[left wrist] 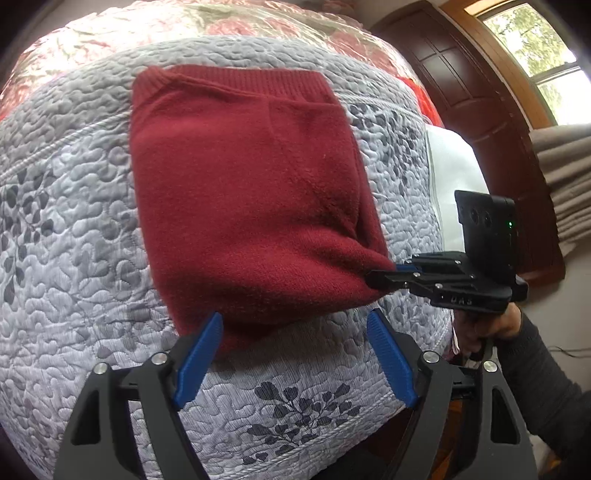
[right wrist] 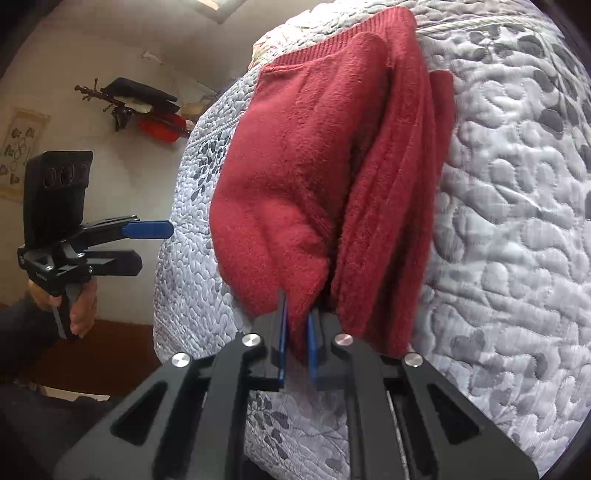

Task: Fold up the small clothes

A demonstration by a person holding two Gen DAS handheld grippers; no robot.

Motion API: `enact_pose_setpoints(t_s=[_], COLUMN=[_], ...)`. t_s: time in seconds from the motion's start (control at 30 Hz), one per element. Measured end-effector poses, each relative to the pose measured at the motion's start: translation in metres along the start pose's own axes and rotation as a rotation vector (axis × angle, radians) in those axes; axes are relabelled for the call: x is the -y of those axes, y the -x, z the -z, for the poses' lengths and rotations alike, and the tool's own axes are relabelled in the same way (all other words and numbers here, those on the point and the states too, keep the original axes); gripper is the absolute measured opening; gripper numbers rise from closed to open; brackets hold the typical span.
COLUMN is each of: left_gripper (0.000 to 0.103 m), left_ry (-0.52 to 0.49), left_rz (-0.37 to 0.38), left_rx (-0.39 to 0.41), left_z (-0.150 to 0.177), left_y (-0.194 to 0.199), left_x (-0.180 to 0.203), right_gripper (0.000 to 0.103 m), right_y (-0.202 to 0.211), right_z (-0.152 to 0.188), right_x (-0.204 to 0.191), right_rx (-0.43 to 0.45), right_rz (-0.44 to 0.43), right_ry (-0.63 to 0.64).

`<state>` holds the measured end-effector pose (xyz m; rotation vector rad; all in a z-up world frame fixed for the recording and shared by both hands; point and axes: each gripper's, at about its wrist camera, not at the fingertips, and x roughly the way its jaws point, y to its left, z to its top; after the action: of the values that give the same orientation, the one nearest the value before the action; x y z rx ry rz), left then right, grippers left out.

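Grey quilted bedspread with a dark leaf print (left wrist: 74,206) filled most of both views, and on it lay the dark red fleecy knitted garment with a ribbed waistband (left wrist: 243,184), folded over on itself and sitting centre frame in the left wrist view. Up at the top of that frame a pink-and-red floral cover (left wrist: 92,33) showed beyond the quilt, and dark wooden panelling (left wrist: 461,74) and a bright window (left wrist: 546,55) took the upper right.

Down at the bottom centre, the left gripper (left wrist: 295,332) hung with its blue-padded fingers (left wrist: 199,354) spread wide and nothing between them (the left pad just overlapped the garment's lower edge). From the right wrist view that same gripper (right wrist: 155,245) sat at the left edge, off the side of the bed, parted, a hand (right wrist: 79,306) wrapped round its handle.

Over to the right gripper (right wrist: 295,332): its jaws were clamped on the lower corner of the red garment (right wrist: 314,177), fabric bunched between the blue pads at bottom centre. In the left wrist view it (left wrist: 388,275) pinched the garment's lower right corner, lifting that corner slightly off the quilt.
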<state>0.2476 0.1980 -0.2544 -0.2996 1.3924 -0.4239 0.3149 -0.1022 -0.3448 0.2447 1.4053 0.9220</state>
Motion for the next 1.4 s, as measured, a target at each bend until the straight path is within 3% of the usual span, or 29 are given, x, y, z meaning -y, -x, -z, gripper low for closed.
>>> enact_pose_setpoints(t_s=[0.17,0.27,0.33,0.4,0.47,0.5,0.67,0.8,0.83,0.87,0.9,1.1,1.2,1.27,1.33,1.4], left_gripper=[0.080,0.080,0.080,0.080,0.080,0.080,0.080,0.080,0.081,0.081,0.081,0.080,0.080,0.080,0.080,0.080], left_ry=[-0.073,-0.119,-0.118,-0.100,-0.074,-0.067,-0.087,-0.141,-0.147,-0.152,-0.152,-0.170,-0.169,-0.141,-0.144,-0.143], left_rz=[0.063,0.046,0.018,0.003,0.003,0.006,0.029,0.062,0.075,0.086,0.090,0.103,0.101,0.117,0.132,0.150], left_rx=[-0.056,-0.130,-0.160,-0.168,-0.176,-0.172,-0.153,-0.044,-0.023,-0.019,-0.029,-0.118,-0.147,-0.169,-0.171,-0.144], left_z=[0.000,0.004,0.008,0.008,0.009,0.009,0.012,0.008,0.005,0.003,0.000,-0.004,0.001,0.002,0.005,0.005], left_y=[-0.009,-0.033,-0.052,-0.064,-0.073,-0.076,-0.069,-0.037,-0.033,-0.033,-0.038,-0.082,-0.096,-0.100,-0.089,-0.067], left_x=[0.015,0.020,0.015,0.008,-0.001,-0.003,0.008,0.028,0.031,0.034,0.035,0.040,0.040,0.038,0.037,0.034], right_gripper=[0.007,0.007,0.009,0.021,0.049,0.050,0.051,0.050,0.040,0.016,0.008,0.007,0.007,0.009,0.011,0.023], right_y=[0.023,-0.006,-0.010,0.008,0.030,0.037,0.028,0.008,0.004,-0.001,-0.001,0.027,0.005,-0.013,-0.012,-0.002], right_z=[0.013,0.021,0.019,0.009,-0.007,-0.017,-0.075,-0.103,-0.107,-0.109,-0.112,-0.124,-0.128,-0.122,-0.119,-0.116], right_x=[0.021,0.036,0.035,0.027,0.017,0.015,0.025,0.041,0.041,0.042,0.042,0.036,0.061,0.077,0.080,0.080], right_rx=[0.040,-0.014,-0.023,0.023,0.100,0.136,0.187,0.168,0.164,0.159,0.160,0.282,0.226,0.194,0.221,0.245], right_rz=[-0.023,0.016,-0.018,-0.073,-0.087,-0.088,-0.131,-0.136,-0.140,-0.144,-0.141,-0.002,0.044,0.039,-0.003,-0.042], right_ry=[-0.069,-0.119,-0.143,-0.149,-0.146,-0.160,-0.247,-0.297,-0.299,-0.301,-0.298,-0.193,-0.246,-0.290,-0.310,-0.334])
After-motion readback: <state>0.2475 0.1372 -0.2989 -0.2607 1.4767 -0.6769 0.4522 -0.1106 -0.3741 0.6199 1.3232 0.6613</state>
